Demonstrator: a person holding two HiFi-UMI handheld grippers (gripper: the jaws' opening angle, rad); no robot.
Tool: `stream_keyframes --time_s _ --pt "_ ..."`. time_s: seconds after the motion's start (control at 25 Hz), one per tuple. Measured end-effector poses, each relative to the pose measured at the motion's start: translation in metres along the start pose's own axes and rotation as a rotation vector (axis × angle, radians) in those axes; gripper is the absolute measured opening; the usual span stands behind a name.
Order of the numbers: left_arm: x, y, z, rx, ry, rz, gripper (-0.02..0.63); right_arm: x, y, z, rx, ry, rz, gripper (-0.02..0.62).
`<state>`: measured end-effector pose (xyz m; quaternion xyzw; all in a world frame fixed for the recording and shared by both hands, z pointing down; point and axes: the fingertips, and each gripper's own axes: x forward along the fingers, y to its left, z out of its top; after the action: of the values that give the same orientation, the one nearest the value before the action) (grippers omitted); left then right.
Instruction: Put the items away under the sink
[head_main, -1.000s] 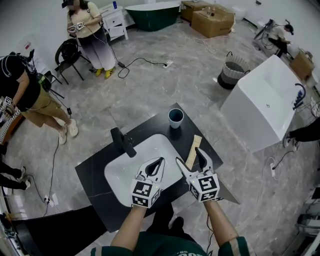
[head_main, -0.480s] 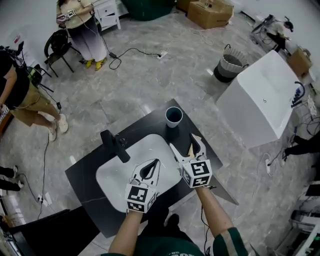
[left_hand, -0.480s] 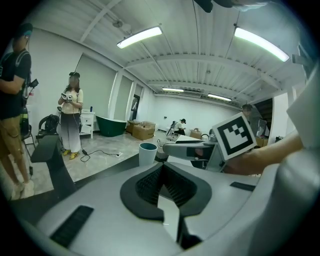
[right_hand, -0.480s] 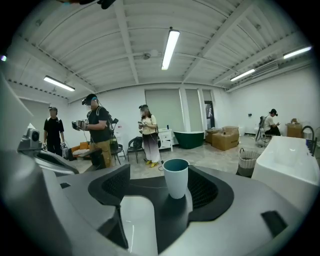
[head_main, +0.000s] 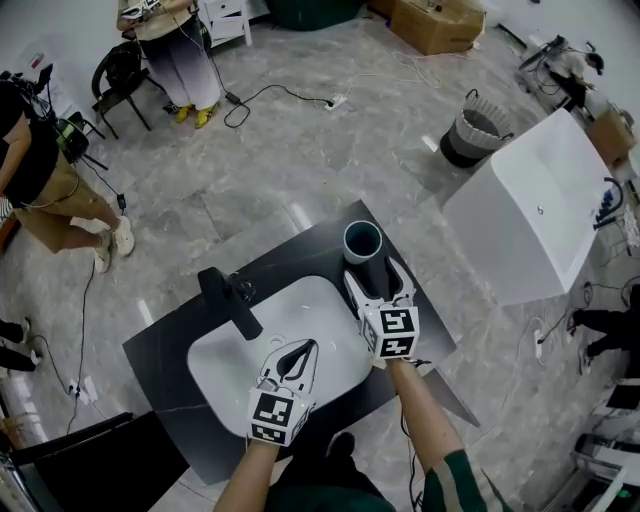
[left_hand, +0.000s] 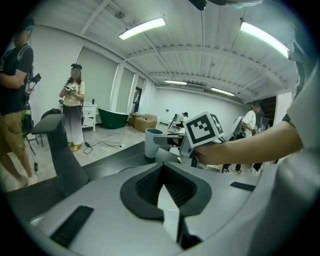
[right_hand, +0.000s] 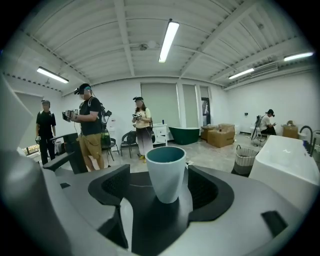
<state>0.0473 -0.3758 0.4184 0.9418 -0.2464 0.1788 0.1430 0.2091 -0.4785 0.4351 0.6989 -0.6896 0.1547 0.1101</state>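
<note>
Pale tapered cup with a teal interior (head_main: 362, 242) stands upright on the black countertop (head_main: 170, 350), at about 1 o'clock from the white oval basin (head_main: 225, 355) and well apart from the black faucet (head_main: 228, 300) at 10 o'clock.

I read it as light, rigid and smooth-walled, possibly ceramic, so breakable and apt to slip. I'd grip mid-wall, below the rim and square across its width, with gentle pressure.

Right gripper (head_main: 378, 280) reaches forward toward 12 o'clock, held level and low over the counter. Its jaws are spread wide with the cup between them; I see no contact on either side.

Left gripper (head_main: 305, 348) hovers over the basin's near edge at 6 o'clock — jaws closed tip to tip, holding nothing.
</note>
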Motion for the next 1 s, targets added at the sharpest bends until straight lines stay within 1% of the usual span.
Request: stream_keyframes --time_s 0.16,0.28,0.44,0.64,1.0 --pt "0.000 0.008 -0.011 -0.013 0.016 0.013 0.009 0.016 -0.004 -0.001 0.011 -0.007 -0.001 0.339" --pt "0.000 0.012 -0.019 -0.029 0.032 0.018 0.009 0.026 -0.001 -0.003 -0.005 -0.003 0.000 0.339" --pt "-0.001 0.014 -0.021 -0.056 0.027 0.028 0.009 0.034 -0.006 -0.006 -0.009 0.002 -0.029 0.339" --pt "0.001 0.016 -0.022 -0.065 0.031 0.028 0.009 0.041 -0.016 -0.008 -0.025 0.005 -0.064 0.339" --pt "-0.006 0.028 -0.032 -0.074 0.045 0.043 0.009 0.047 -0.018 -0.012 0.005 0.004 -0.043 0.336"
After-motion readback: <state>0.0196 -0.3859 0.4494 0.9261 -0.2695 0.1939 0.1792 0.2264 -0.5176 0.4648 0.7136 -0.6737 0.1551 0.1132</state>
